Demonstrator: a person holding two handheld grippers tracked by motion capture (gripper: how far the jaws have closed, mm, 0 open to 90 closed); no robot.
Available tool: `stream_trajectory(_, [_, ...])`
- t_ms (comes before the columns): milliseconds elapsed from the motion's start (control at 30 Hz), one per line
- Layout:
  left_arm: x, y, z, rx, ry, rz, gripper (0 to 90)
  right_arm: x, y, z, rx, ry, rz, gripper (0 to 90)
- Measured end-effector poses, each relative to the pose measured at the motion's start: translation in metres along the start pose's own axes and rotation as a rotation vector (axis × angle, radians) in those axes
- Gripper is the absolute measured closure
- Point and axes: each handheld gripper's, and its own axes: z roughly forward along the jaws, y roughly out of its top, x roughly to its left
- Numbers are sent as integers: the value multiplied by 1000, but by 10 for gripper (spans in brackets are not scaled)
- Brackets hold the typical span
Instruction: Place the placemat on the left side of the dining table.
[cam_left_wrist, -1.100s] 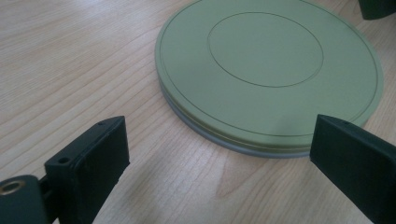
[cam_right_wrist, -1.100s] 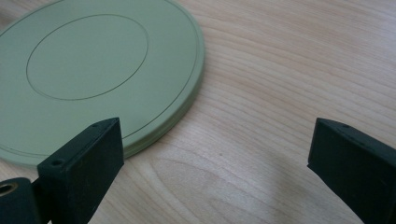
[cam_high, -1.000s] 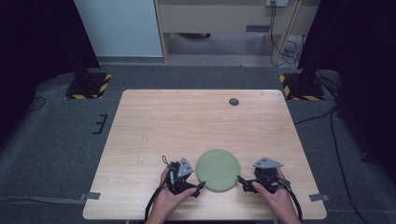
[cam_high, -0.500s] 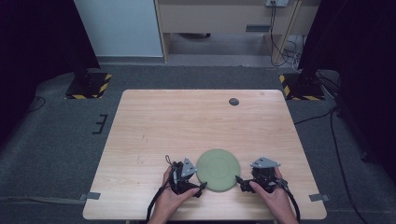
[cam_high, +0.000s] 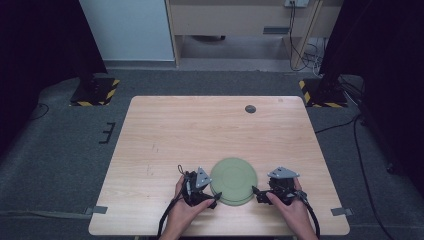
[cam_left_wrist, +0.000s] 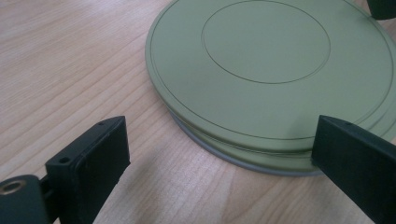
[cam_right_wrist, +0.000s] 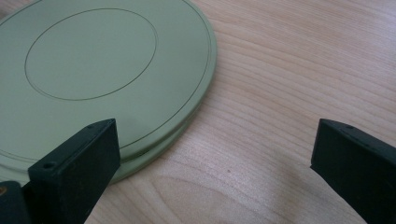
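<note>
Both hand-held grippers, left (cam_high: 216, 194) and right (cam_high: 254, 190), are sitting released, flanking the green disc (cam_high: 233, 180) lying near the counter's (cam_high: 200, 130) front edge; next, probably closing onto its rim.

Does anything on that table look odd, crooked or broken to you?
Nothing stands out. The green disc lies flat near the table's front edge, unmarked, seemingly a stack with a paler layer showing underneath. The left tongs and right tongs sit open on either side of it. A small dark round thing rests near the far edge.
</note>
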Motion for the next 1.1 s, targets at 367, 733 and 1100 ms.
stream_trajectory(367, [-3, 2, 1, -10, 7, 7, 34, -1, 1, -2, 3, 16, 14, 36])
stream_trajectory(733, [-1, 4, 3, -9, 10, -6, 29, 1, 1, 1, 2, -9, 0, 16])
stream_trajectory(1100, [1, 6, 5, -15, 25, -13, 30, 1, 3, 5, -3, -35, 17, 8])
